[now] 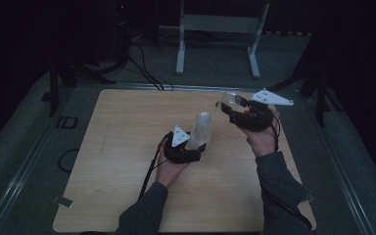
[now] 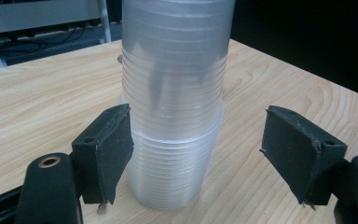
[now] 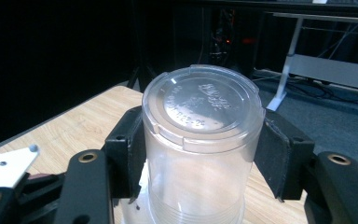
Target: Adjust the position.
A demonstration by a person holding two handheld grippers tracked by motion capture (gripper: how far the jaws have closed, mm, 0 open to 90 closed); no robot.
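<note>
A tall stack of clear plastic cups (image 1: 203,125) stands upside down near the middle of the wooden table (image 1: 117,147). My left gripper (image 1: 197,147) is level around the lower part of the stack. In the left gripper view one pad (image 2: 116,149) is at the side of the stack (image 2: 175,70), while the other pad (image 2: 291,149) stands well clear, so the left gripper (image 2: 200,140) is open. To the right and higher, my right gripper (image 1: 231,106) is shut on a single clear cup (image 1: 226,100). In the right gripper view that cup (image 3: 203,107) has its base uppermost, with both pads of the right gripper (image 3: 200,154) pressing its sides.
A white metal frame (image 1: 220,24) stands on the carpet beyond the table, with black cables (image 1: 142,68) on the floor to its left. The surroundings are dark. Bare tabletop lies to the left and front of the hands.
</note>
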